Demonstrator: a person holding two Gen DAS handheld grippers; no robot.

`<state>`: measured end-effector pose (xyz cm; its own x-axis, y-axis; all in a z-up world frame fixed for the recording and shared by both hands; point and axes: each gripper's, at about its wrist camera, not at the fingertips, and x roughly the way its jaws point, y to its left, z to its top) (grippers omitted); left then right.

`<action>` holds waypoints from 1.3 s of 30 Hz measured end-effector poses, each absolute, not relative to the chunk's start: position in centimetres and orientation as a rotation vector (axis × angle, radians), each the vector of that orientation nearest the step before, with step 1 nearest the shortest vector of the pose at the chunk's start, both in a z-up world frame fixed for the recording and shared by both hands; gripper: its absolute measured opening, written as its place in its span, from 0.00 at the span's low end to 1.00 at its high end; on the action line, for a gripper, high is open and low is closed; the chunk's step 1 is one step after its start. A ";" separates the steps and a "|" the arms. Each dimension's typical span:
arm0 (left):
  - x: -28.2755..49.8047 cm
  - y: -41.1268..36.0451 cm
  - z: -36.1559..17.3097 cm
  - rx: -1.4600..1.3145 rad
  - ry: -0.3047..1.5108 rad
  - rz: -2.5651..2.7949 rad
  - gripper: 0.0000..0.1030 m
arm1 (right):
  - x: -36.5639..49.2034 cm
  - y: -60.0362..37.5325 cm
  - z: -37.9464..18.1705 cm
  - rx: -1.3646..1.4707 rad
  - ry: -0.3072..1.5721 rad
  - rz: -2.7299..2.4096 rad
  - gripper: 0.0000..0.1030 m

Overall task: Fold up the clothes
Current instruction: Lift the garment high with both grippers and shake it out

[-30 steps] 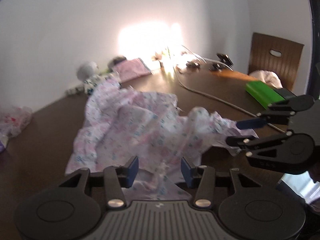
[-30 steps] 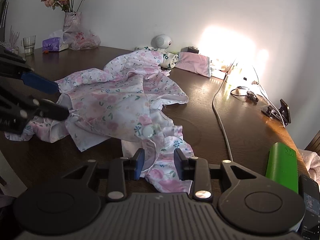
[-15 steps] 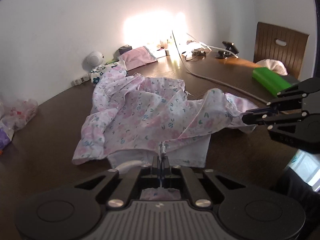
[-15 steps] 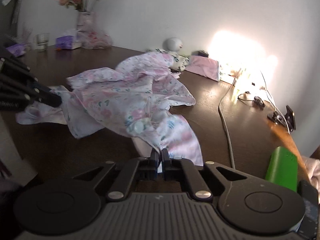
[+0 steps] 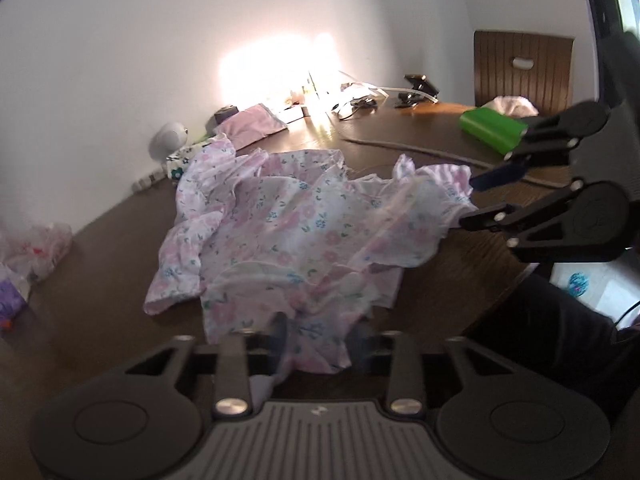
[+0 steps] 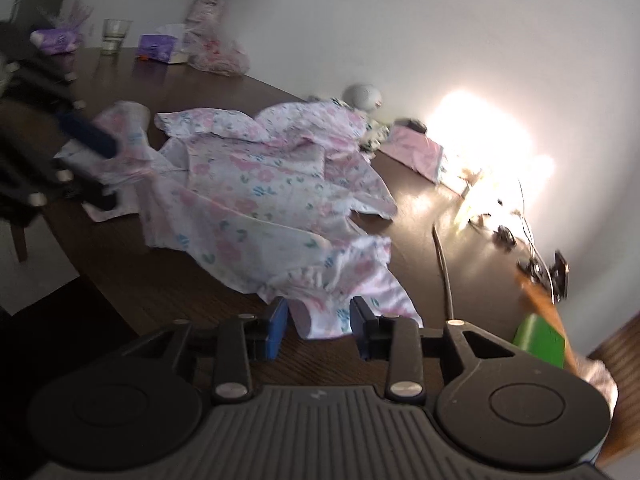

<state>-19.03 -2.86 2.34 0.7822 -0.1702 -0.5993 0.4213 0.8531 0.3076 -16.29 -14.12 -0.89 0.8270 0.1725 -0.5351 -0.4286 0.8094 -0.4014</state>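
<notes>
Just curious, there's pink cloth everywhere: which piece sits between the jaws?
The flowered garment spread on the table: its edges lie between the open jaws of the left gripper and right gripper. The plain pink cloth lies by the wall.

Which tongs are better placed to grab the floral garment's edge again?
Probably the right tongs: open, with the pink floral cotton garment hem sharply visible between them. The left tongs, also open, are blurred.

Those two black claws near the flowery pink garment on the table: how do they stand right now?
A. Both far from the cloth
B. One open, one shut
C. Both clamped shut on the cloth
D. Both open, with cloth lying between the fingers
D: each wrist view shows the fingers spread apart, with the garment lying in the gap of the left claw and of the right claw.
</notes>
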 end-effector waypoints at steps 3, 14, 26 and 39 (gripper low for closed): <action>-18.3 -3.6 2.1 0.457 0.597 -0.343 0.38 | -16.3 -13.4 -1.2 -0.604 0.472 0.356 0.33; -16.3 -2.8 2.5 0.364 0.574 -0.251 0.00 | -14.3 -14.4 0.6 -0.446 0.481 0.364 0.02; -20.0 -1.9 15.4 0.316 -0.072 -0.100 0.00 | -18.1 -16.6 14.6 -0.226 -0.061 0.257 0.01; -17.6 -1.7 35.3 0.459 -0.411 -0.054 0.00 | -16.1 -17.4 34.1 -0.414 -0.437 0.208 0.01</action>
<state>-17.56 -1.68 35.34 0.9167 -0.1420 0.3735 -0.0409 0.8964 0.4413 -16.08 -17.45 34.08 0.8868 0.2816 0.3664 -0.1065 0.8961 -0.4309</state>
